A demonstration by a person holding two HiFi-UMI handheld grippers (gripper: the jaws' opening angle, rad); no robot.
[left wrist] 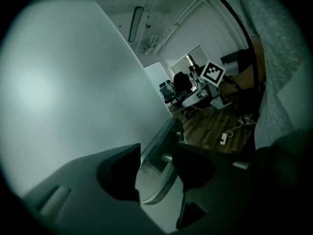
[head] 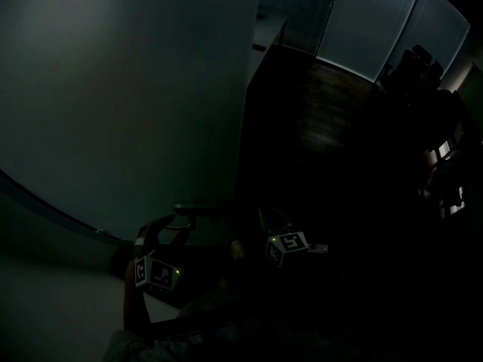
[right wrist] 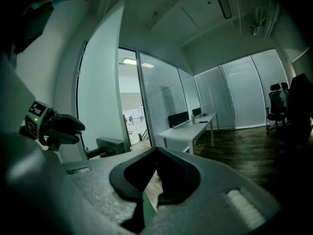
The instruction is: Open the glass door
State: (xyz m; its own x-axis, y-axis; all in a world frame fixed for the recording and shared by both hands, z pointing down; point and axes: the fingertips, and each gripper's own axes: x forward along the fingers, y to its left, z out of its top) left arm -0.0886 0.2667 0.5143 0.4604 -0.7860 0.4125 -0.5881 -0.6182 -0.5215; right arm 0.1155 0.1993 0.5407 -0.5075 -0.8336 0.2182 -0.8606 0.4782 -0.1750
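Nearest edge: free upright edge of the glass door (head: 113, 96), just right of the left gripper's tips in the head view, with dark open room on its far side.
Left gripper (left wrist: 157, 148): jaws well apart, door handle (left wrist: 160, 181) lying in the gap; pads seemingly not pressed on the lever, though the dim light leaves contact unsure.
Door handle: pale curved lever on the door's edge strip, its spindle just beside the right-hand jaw.
Right gripper (right wrist: 156, 151): jaws closed tip to tip with nothing between them, held apart from the door and to the right of the left gripper.
Glass door: frosted upright pane filling the left of the head view.
Room to move: wood floor (right wrist: 244, 151) stretching right of the door's edge as far as a white desk (right wrist: 188, 129).
Farther: office chairs (right wrist: 276, 104) near a glazed wall with blinds (right wrist: 234, 89).
Hard to make out: lower right of the head view nearly black; gripper bodies there mostly lost in shadow, only the marker cubes plain.
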